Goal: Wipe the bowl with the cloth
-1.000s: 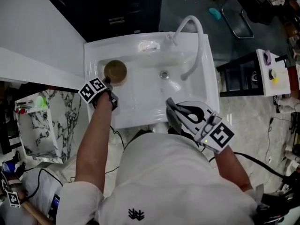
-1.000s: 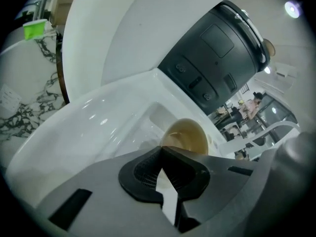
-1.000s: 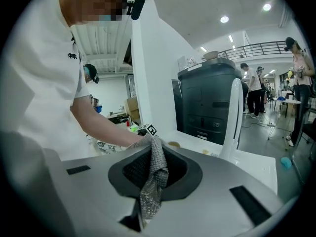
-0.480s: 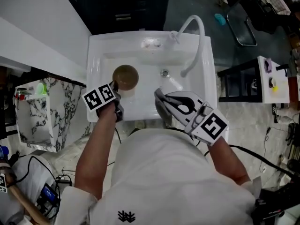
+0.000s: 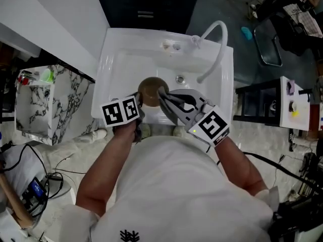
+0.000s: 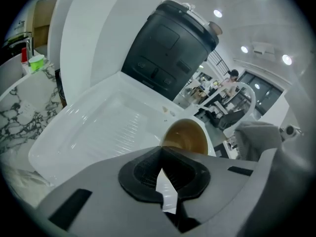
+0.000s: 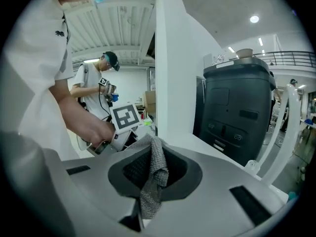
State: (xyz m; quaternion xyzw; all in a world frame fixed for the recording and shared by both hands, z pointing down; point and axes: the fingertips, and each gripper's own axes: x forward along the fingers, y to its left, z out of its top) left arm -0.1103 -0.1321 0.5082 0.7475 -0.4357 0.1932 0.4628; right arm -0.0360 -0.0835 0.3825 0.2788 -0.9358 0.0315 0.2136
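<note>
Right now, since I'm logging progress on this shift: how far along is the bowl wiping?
Done: the left gripper is shut on the rim of the bowl, holding it over the sink; the right gripper is shut on the cloth. In hand: the cloth is at the bowl's edge, contact unclear. Left: the wiping itself.

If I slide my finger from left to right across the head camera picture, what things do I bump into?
White stand with black marble veins → round brown bowl → curved white tap → small white table with a yellow thing on it.
</note>
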